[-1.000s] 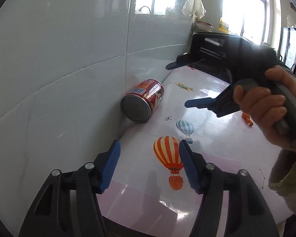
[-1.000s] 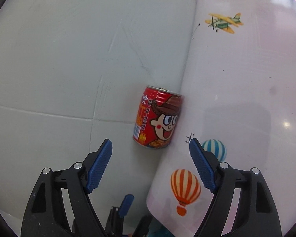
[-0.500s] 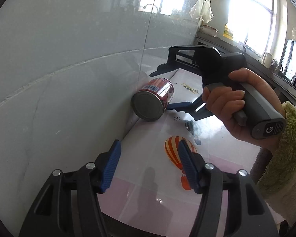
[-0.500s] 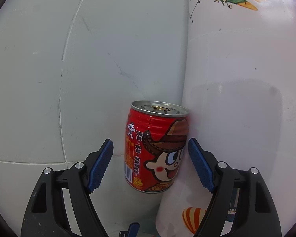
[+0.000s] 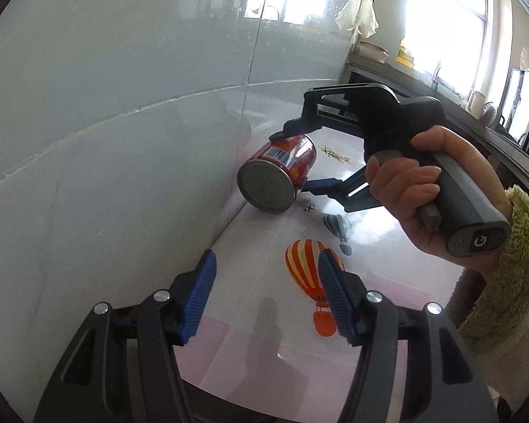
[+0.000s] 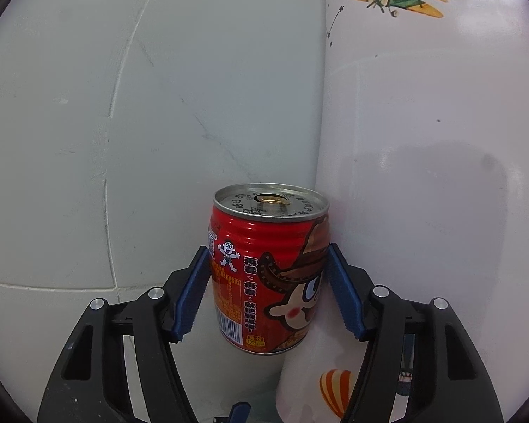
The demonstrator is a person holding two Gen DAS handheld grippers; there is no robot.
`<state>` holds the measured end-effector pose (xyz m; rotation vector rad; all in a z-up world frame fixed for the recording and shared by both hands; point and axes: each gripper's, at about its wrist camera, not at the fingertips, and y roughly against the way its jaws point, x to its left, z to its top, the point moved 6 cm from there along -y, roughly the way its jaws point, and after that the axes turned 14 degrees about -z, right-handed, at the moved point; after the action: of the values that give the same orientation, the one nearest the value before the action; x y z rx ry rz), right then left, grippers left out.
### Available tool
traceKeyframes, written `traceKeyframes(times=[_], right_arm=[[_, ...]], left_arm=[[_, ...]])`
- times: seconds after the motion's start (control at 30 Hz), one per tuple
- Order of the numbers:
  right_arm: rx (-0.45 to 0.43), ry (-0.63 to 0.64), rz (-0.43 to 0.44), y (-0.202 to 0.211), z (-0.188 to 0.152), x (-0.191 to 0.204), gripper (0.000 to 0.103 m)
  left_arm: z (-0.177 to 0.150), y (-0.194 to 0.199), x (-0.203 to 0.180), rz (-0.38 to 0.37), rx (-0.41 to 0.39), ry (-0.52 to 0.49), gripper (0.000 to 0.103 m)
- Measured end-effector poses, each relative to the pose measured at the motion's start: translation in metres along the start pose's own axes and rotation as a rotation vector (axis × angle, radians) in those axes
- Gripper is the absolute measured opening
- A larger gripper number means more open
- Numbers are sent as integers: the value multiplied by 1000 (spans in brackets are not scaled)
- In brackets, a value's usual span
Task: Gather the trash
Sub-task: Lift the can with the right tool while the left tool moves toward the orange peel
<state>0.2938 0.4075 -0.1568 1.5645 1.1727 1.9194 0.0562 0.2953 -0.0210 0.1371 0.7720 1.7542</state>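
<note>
1. The right gripper (image 6: 268, 296) now has its blue fingers (image 6: 190, 292) on either side of the can (image 6: 268, 268), touching or all but touching its sides; a second ago they stood spread with the can well ahead of them.
2. The can lies on its side on the tabletop (image 5: 388, 282), against the tiled wall (image 5: 123, 141); it does not look lifted yet.
3. The left gripper (image 5: 264, 296) hangs back, fingers spread and holding nothing, above the balloon print (image 5: 306, 268).
4. Judgement: approach has become grasp. Next comes a firm squeeze, then the lift; a round, smooth can could slip or roll.
</note>
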Motion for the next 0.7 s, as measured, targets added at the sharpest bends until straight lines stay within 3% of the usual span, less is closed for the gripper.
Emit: traceKeyframes(times=[0.1,0.27,0.47,0.7], right_arm=[[-64,58,-35,17,-12,-2,62],[-241,164,-179,58,-44,-18,62],[-533,245,-486,119,-101,-52,62],[-722,214,-790,158,-156,-105,62]], left_arm=[[1,-1,-5,-7,2,-9,58],[3,-3,-18,-39,6,-27,59],[4,-10,-46,-89,20,-82,58],[6,-26,-91,-171,56,-141,58]])
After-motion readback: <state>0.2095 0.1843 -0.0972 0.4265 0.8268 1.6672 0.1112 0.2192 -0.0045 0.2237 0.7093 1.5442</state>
